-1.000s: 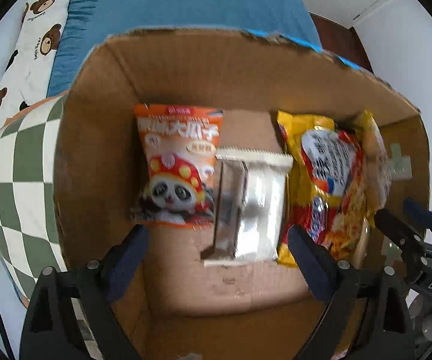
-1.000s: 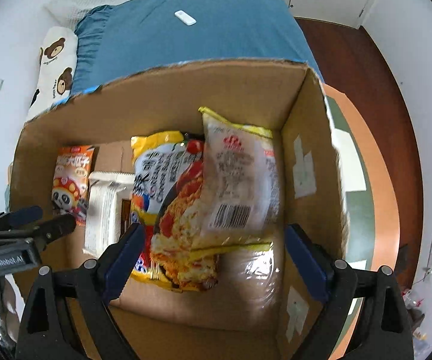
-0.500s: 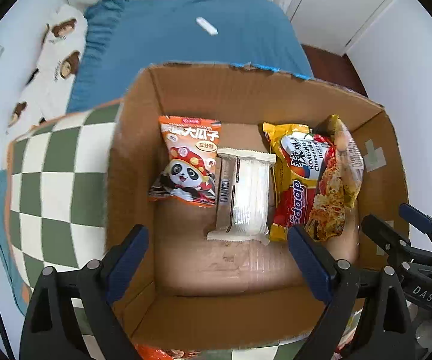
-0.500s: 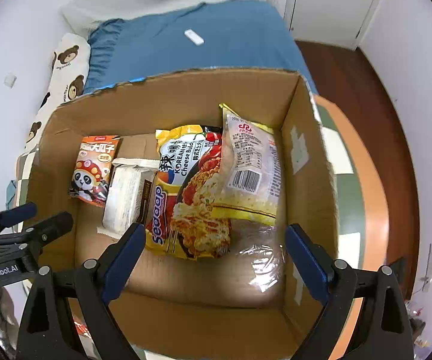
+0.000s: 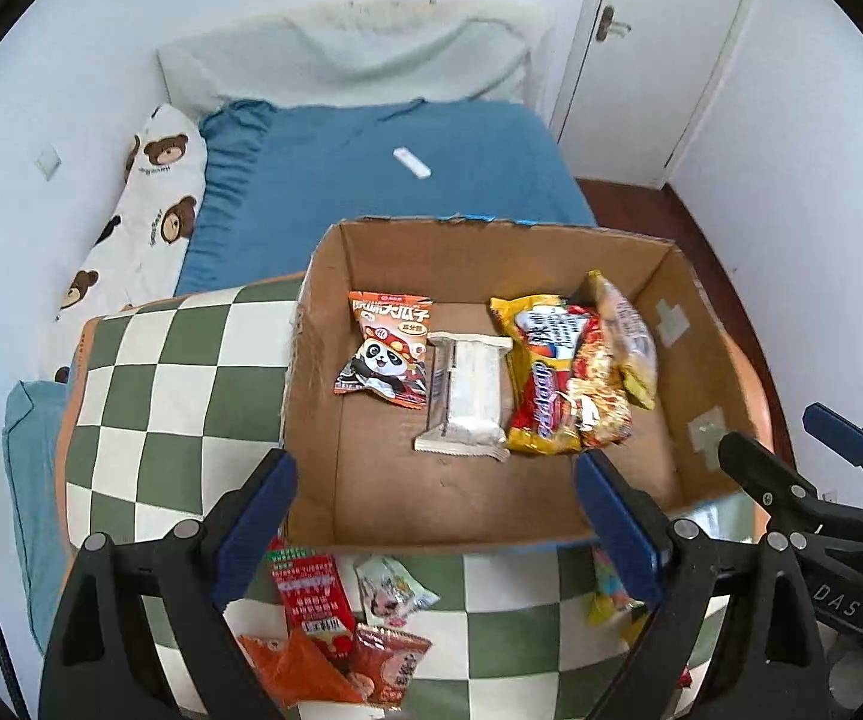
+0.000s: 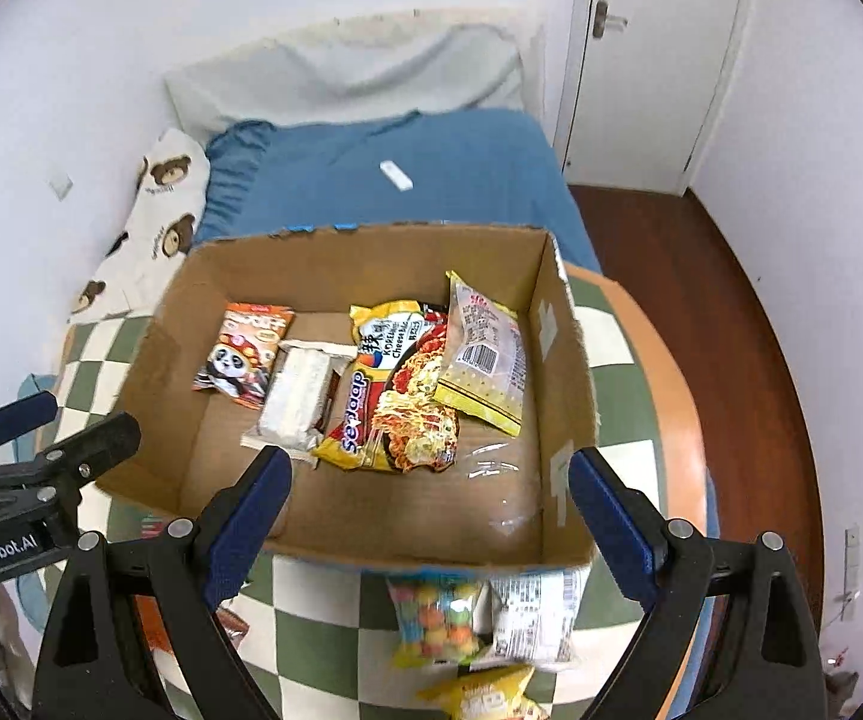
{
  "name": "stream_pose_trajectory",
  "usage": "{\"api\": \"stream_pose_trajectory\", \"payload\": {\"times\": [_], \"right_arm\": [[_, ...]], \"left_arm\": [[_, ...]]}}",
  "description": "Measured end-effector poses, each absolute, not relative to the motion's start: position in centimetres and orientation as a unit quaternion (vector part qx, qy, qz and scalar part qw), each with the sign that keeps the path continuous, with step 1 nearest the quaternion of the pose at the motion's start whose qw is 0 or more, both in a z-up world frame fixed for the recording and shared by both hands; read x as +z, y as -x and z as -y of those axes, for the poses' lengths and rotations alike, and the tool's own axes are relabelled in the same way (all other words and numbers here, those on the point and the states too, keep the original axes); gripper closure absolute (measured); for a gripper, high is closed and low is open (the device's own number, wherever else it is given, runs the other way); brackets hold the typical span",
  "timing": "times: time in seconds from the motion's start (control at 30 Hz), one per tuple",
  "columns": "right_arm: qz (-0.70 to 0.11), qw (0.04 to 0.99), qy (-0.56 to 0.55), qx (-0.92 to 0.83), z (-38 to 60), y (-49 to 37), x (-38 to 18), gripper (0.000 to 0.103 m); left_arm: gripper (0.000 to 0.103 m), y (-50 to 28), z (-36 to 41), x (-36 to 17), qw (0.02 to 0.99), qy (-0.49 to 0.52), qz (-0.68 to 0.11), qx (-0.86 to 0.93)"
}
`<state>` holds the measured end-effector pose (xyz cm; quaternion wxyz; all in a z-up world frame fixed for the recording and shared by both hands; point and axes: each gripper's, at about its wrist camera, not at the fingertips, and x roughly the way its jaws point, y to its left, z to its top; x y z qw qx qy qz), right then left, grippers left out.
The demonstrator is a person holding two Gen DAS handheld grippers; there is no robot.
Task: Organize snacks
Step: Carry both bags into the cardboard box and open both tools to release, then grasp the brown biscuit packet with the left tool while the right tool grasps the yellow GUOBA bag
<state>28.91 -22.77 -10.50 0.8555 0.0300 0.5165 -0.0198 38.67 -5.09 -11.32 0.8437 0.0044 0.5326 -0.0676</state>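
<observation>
An open cardboard box [image 5: 491,222] [image 6: 371,234] stands on a green-and-white checked table [image 5: 179,372]. Inside lie a panda snack bag [image 5: 386,354] [image 6: 239,354], a white wafer packet [image 5: 470,396] [image 6: 299,396], a yellow noodle packet [image 5: 557,384] [image 6: 395,402] and a pale yellow packet [image 5: 623,330] [image 6: 485,354]. My left gripper [image 5: 434,519] [image 6: 65,423] hovers open over the box's near wall, holding nothing. My right gripper [image 6: 431,510] [image 5: 791,438] is open beside it, also holding nothing. Loose snacks lie in front of the box: a red packet [image 5: 311,594], orange packets [image 5: 392,660], a candy-ball bag [image 6: 437,618] and a white packet [image 6: 533,618].
Behind the table is a bed with a blue sheet [image 5: 383,180], a teddy-bear pillow [image 5: 149,204] and a small white object [image 5: 412,163]. A white door [image 5: 659,48] and a dark wooden floor [image 6: 731,300] are on the right. Another yellow packet [image 6: 485,696] lies at the table's near edge.
Both grippers have risen and drawn back out of the box, tilting up. The box's near wall, the table and the loose snacks now show. Jaws stay open.
</observation>
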Motion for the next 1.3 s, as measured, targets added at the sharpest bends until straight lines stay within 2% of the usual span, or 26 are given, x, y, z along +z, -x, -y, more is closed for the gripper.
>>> {"api": "stream_pose_trajectory", "payload": {"times": [0.47,0.7,0.9,1.13,1.3], "right_arm": [[-0.450,0.892,-0.040,-0.011,22.1,-20.2,-4.2,0.007],[-0.447,0.891,-0.074,0.013,23.5,-17.6,-3.8,0.007],[-0.495,0.862,-0.110,0.023,26.4,-16.5,-8.0,0.007],[-0.604,0.780,-0.162,-0.025,30.0,-14.0,-19.2,0.007],[-0.615,0.777,-0.128,-0.037,29.5,-13.3,-22.9,0.007]], "left_arm": [[0.009,-30.3,5.0,-5.6,0.888,0.000,-0.456,-0.066],[0.009,-28.3,4.7,-6.5,0.885,0.011,-0.463,-0.033],[0.009,-26.8,3.2,-11.5,0.858,0.014,-0.513,0.016],[0.009,-24.6,0.5,-20.1,0.799,0.011,-0.600,0.037],[0.009,-23.9,0.3,-24.8,0.766,-0.041,-0.641,0.014]]}}
